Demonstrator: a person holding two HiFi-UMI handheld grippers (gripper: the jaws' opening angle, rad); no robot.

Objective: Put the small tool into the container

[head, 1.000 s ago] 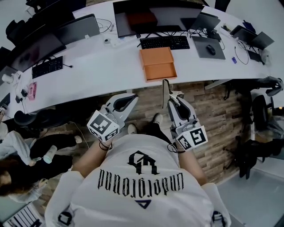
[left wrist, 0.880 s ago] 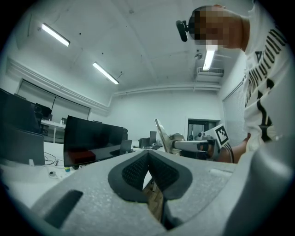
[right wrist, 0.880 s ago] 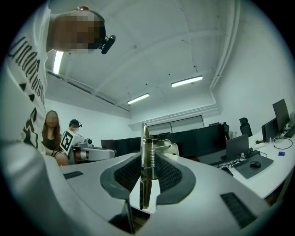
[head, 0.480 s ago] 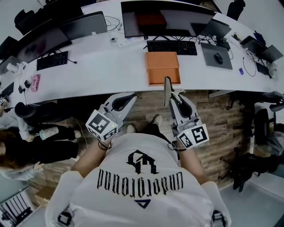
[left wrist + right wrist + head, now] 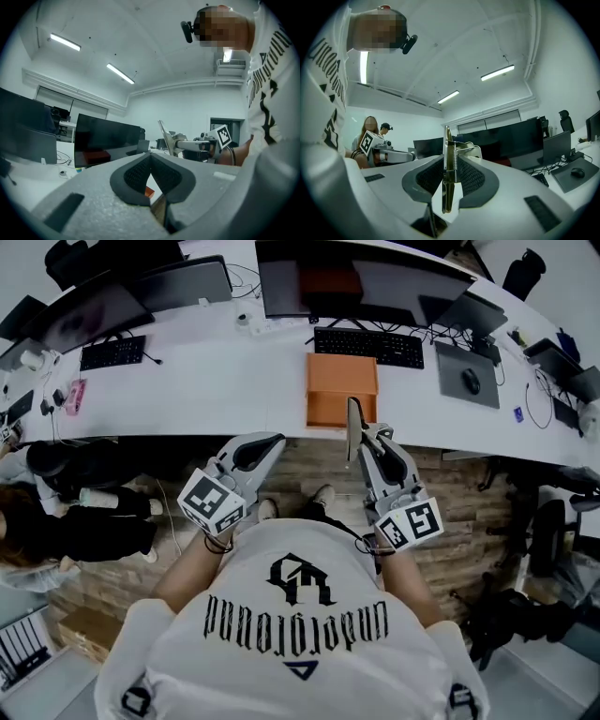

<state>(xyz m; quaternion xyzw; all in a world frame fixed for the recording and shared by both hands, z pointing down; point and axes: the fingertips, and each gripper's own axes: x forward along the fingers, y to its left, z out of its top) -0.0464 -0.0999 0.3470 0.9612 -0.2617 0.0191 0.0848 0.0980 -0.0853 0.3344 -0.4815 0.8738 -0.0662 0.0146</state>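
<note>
Holding the small tool (image 5: 448, 159) clamped between the jaws of the right gripper (image 5: 368, 439): a thin metal piece with a coil spring, upright, its top standing above the jaw tips. The orange container (image 5: 341, 390) sits open at the near edge of the white bench (image 5: 216, 381). The tool is just short of the container's near wall, slightly right of its middle, and looks not yet over the bench. Step in hand, my read: carry it over the container. To do that well, get the jaw tips past the near wall and over the middle of the opening. Then go low and tip the tool down before releasing, so it lands flat rather than bouncing out. The left gripper (image 5: 270, 441) is near-left of the container, jaws closed tip to tip with nothing in them. Keep it clear, or use it to steady the container's left wall if the container slides. Both grippers point level at the container, forearms out from the torso.
</note>
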